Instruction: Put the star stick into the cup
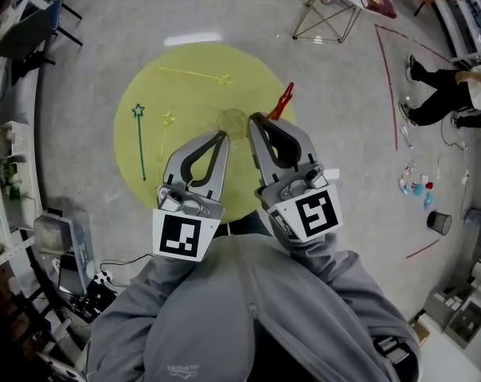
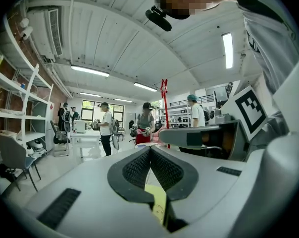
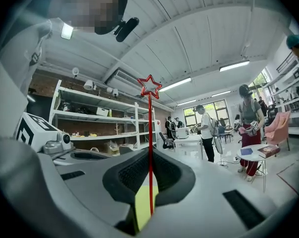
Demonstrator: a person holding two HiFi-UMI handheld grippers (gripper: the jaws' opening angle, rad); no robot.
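The red star stick [image 3: 150, 148], a thin rod topped by an outlined star, stands upright, pinched in your right gripper [image 3: 150, 157] above the yellow table [image 1: 145, 86]. Your left gripper [image 2: 150, 150] has its jaws pressed together, empty.

Grey sweatshirt [image 1: 248, 317]; grey left tool [image 1: 222, 135], right tool [image 1: 255, 118]; black, seemingly ribbed pads [image 2: 137, 168].

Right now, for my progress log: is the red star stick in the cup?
Out. The right gripper is shut on the stick, star end up.
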